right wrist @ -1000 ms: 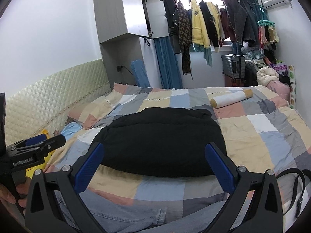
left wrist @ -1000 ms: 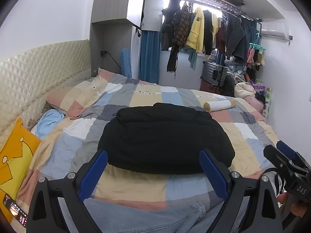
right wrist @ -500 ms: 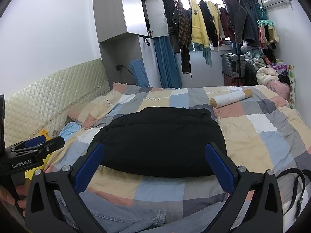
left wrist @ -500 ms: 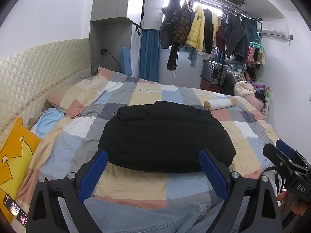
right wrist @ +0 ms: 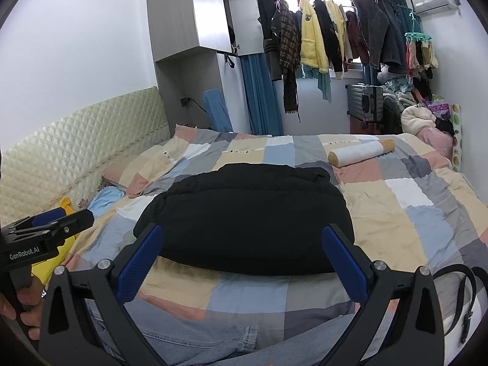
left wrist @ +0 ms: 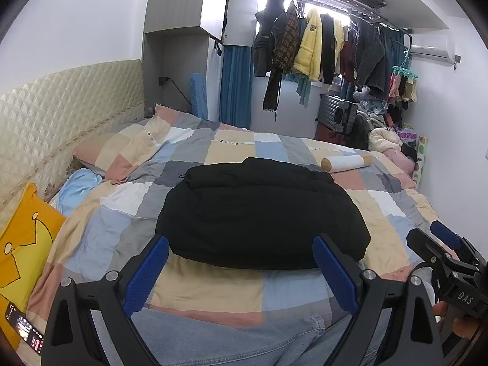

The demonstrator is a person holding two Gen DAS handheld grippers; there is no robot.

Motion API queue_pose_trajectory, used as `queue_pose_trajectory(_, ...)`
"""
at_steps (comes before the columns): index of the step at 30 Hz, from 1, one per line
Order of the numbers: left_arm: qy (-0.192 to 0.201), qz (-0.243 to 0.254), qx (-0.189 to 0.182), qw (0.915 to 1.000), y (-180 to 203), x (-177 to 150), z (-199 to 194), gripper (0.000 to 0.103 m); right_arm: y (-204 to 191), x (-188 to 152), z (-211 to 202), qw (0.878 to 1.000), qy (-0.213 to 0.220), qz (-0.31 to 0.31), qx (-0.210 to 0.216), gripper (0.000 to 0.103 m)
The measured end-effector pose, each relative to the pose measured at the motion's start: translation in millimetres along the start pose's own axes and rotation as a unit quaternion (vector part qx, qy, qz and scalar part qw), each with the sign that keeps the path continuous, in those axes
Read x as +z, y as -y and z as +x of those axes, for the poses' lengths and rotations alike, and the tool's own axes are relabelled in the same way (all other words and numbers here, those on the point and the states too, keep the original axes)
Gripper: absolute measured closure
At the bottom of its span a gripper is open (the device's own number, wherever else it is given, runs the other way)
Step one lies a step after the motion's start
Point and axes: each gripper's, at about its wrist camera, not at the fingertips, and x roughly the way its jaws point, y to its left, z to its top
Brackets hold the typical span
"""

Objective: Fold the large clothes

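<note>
We hold the left gripper [left wrist: 241,270] and right gripper [right wrist: 242,257] spread, empty, clear of the folded black padded jacket [left wrist: 259,213], apparently finished, on the patchwork bedspread [left wrist: 387,204].

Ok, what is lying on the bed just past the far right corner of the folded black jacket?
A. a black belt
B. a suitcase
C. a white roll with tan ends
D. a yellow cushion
C: the white roll with tan ends lies on the patchwork bedspread, just past the black jacket.
</note>
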Motion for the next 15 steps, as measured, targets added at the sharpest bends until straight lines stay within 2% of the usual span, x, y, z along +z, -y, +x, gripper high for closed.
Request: queue_pose_trajectory(15,-0.001,-0.007,0.002,1.0,-2.2,-0.5,-2.8,0.007,-0.4,0.4,-0.6,1.0,-0.001,0.0,0.0,0.0)
